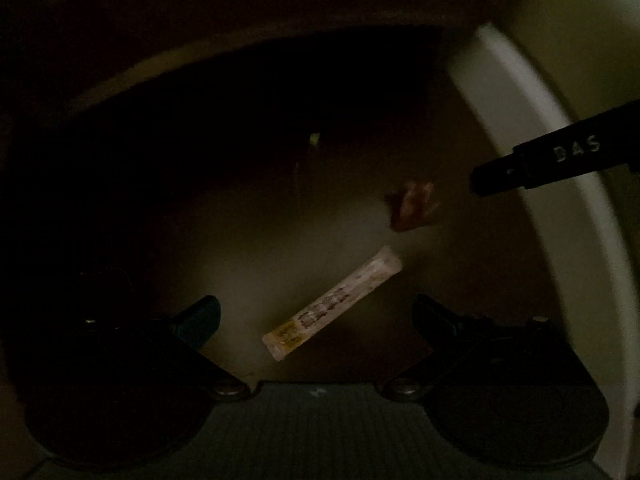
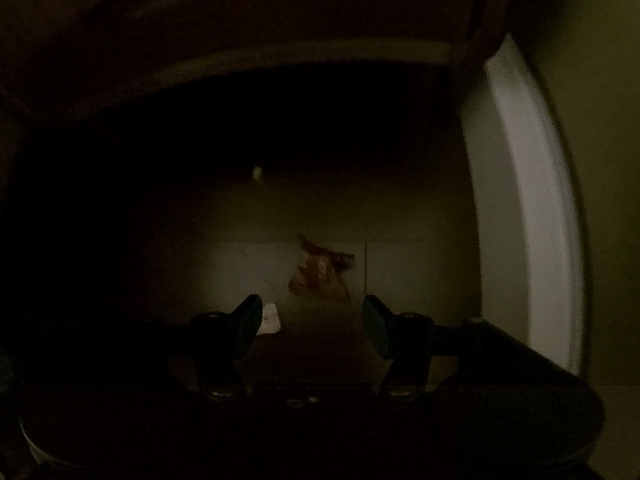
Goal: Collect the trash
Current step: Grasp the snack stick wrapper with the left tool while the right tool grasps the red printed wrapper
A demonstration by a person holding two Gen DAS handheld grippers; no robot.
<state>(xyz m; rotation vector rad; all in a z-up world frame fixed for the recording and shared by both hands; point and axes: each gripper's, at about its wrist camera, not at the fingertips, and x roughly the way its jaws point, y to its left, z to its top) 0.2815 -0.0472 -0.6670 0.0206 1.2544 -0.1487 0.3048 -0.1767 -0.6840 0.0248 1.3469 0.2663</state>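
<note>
A flat oblong sachet (image 1: 333, 303) and a crinkled brown wrapper (image 1: 412, 207) lie apart on a smooth dim floor (image 1: 248, 232). The left gripper (image 1: 316, 316) and right gripper (image 2: 310, 326) both gape wide, holding nothing.

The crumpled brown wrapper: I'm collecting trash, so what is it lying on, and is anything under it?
The brown wrapper lies on the pale floor. Whatever it covers cannot be seen.
</note>
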